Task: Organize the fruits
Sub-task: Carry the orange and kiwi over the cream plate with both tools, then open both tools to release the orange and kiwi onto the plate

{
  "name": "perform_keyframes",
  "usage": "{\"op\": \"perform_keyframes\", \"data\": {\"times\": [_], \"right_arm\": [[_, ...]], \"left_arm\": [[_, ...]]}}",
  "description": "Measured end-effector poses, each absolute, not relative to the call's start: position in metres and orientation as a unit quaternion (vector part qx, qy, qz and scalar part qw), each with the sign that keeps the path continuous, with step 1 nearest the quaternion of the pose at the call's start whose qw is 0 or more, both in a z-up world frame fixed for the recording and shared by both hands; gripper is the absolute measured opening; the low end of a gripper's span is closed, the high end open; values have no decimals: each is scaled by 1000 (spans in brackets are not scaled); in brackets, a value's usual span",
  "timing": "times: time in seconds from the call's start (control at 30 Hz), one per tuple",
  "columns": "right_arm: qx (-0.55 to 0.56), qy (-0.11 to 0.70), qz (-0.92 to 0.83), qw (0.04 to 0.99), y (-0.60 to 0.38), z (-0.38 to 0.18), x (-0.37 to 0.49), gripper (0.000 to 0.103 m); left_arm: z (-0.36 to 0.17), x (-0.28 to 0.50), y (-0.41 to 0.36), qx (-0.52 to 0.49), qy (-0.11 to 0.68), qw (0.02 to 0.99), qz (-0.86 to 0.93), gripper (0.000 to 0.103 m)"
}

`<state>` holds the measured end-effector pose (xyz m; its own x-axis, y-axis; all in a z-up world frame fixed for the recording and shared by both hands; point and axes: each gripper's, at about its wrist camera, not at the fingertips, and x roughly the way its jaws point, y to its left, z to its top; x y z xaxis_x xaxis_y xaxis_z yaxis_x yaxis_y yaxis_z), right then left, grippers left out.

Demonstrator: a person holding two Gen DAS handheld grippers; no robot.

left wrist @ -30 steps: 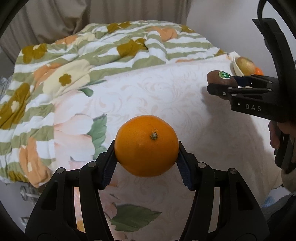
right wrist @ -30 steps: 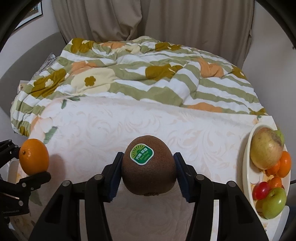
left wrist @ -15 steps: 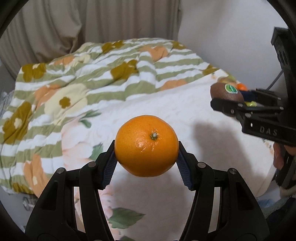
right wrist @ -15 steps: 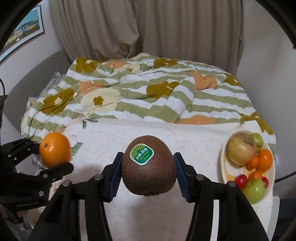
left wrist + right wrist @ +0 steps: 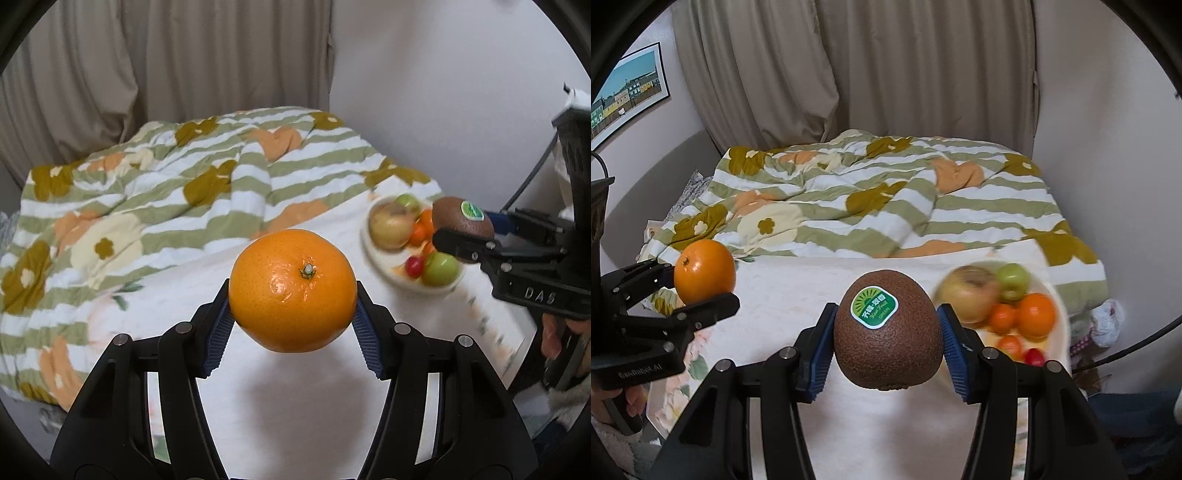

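My left gripper (image 5: 291, 317) is shut on an orange (image 5: 292, 290), held in the air above the bed's white cover (image 5: 295, 398). The same orange (image 5: 704, 271) shows at the left of the right wrist view, in the left gripper (image 5: 696, 286). My right gripper (image 5: 888, 341) is shut on a brown kiwi (image 5: 888, 330) with a green sticker. In the left wrist view that kiwi (image 5: 461, 218) hangs just in front of the white fruit plate (image 5: 373, 247). The plate (image 5: 1058, 306) carries a yellowish apple (image 5: 969, 297), green apples, small oranges and red fruit.
A green-striped flowered quilt (image 5: 886, 199) is bunched over the far half of the bed. Beige curtains (image 5: 905, 74) hang behind it. A white wall (image 5: 443, 92) runs along the right, close to the plate. A picture (image 5: 628, 85) hangs on the left wall.
Both grippers have risen and pulled back with their fruit still gripped. The bed looks farther below, curtains now fill the top, and the fruit plate has come into fuller view.
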<state>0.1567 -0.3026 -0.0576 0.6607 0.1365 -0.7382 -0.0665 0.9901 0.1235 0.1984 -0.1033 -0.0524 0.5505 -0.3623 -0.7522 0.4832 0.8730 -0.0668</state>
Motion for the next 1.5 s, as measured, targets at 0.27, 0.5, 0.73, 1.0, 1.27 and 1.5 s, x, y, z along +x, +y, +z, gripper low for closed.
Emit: {"op": "perform_keyframes", "data": {"times": [0.27, 0.5, 0.73, 1.0, 1.27, 1.5], "right_arm": [[39, 412, 72, 908, -379, -66, 153, 49], [28, 421, 94, 902, -427, -76, 158, 49], [25, 431, 116, 895, -455, -90, 167, 49], [38, 442, 120, 888, -468, -106, 173, 49], [54, 450, 112, 884, -473, -114, 172, 50], [63, 453, 101, 884, -473, -114, 173, 50]], "left_arm": [[-58, 197, -184, 52, 417, 879, -226, 67], [-79, 201, -236, 37, 438, 873, -209, 67], [-104, 207, -274, 29, 468, 860, -200, 67], [-139, 223, -293, 7, 517, 835, -191, 67], [-165, 240, -289, -5, 555, 813, -175, 67], [-169, 240, -289, 11, 556, 810, -184, 67]]}}
